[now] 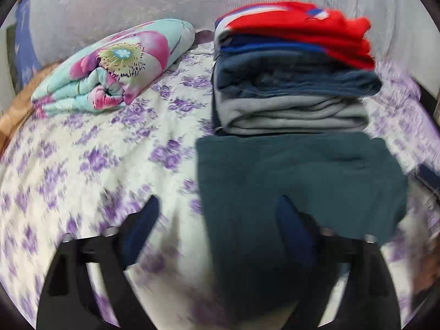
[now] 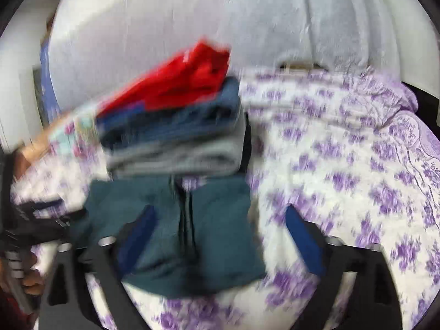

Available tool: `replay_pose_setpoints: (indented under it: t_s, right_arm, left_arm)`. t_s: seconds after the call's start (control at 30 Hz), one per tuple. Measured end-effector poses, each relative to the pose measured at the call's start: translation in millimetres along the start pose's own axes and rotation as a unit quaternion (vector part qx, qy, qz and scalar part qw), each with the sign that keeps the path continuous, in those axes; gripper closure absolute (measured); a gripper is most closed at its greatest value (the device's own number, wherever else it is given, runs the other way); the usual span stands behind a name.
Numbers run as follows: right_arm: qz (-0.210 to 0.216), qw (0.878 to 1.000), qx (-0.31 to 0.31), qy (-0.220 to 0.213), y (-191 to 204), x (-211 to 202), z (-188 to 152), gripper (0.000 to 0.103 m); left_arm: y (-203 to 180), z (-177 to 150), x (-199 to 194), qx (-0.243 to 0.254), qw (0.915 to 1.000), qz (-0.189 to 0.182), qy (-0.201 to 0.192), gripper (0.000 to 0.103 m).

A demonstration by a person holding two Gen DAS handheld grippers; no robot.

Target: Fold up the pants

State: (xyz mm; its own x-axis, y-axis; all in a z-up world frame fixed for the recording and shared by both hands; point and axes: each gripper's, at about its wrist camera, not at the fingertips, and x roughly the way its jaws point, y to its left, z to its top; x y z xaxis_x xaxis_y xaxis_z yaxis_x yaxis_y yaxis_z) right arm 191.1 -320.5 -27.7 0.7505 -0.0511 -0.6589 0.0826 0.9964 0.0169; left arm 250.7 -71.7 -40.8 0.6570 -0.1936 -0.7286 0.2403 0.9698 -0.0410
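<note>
teal pants (image 1: 297, 181) lying folded on the bed (image 1: 90, 165), just in front of clothes stack (image 1: 291, 82), touching its base. left gripper (image 1: 217, 220) jaws wide, straddling pants' left edge; right gripper (image 2: 222, 228) jaws wide over right edge, nothing held. both hands abt equally near.

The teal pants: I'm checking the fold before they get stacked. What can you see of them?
The teal pants look like soft, matte knit cloth, folded into a rough rectangle lying flat on the floral bedsheet. In the right wrist view a dark seam or gap runs down the middle. Their far edge meets the clothes stack. Both the left gripper and right gripper stand open over them, gripping nothing. Blur hides finer detail.
</note>
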Motion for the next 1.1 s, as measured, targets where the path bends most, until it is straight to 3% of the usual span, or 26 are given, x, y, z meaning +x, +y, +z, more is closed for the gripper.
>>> replay_pose_setpoints:
  t_s: [0.07,0.13,0.23,0.27,0.33,0.43,0.5,0.63,1.1]
  right_arm:
    - [-0.016,0.997,-0.024,0.071,8.9,27.5,-12.7,0.004]
    - [-0.022,0.999,0.001,0.038,1.6,9.3,-9.0,0.004]
    - [0.009,0.997,0.058,-0.054,-3.7,-47.5,-18.2,0.003]
    - [0.023,0.995,0.071,-0.065,-1.8,-57.3,-24.2,0.003]
    - [0.028,0.995,0.069,-0.068,8.4,-66.8,-36.8,0.003]
    - [-0.002,0.997,0.036,-0.066,23.5,-74.2,-48.8,0.003]
    - [-0.014,0.997,0.027,-0.073,30.9,-81.6,-56.4,0.003]
    - [-0.02,0.997,0.022,-0.077,27.7,-82.2,-62.5,0.003]
    - [-0.024,0.995,0.021,-0.099,26.6,-88.6,-61.3,0.003]
  left_arm:
    - [-20.4,-10.9,15.0,0.027,0.9988,0.027,0.03,0.004]
    - [-28.3,-18.5,26.8,0.037,0.9972,0.046,0.046,0.004]
    - [-26.8,-19.0,-7.6,0.011,0.998,0.062,-0.007,0.004]
    - [-28.5,-22.5,-20.6,0.005,0.9978,0.061,-0.025,0.005]
    - [-37.5,-30.8,-41.8,0.006,0.997,0.053,-0.056,0.005]
    - [-58.5,-48.0,-65.8,0.031,0.9933,0.064,-0.091,0.005]
    - [-60.1,-55.5,-71.7,0.036,0.9897,0.09,-0.105,0.004]
    - [-55.7,-63.5,-69.9,0.04,0.9949,0.049,-0.078,0.005]
    - [-63.7,-71.7,-72.2,0.059,0.996,0.018,-0.065,0.004]
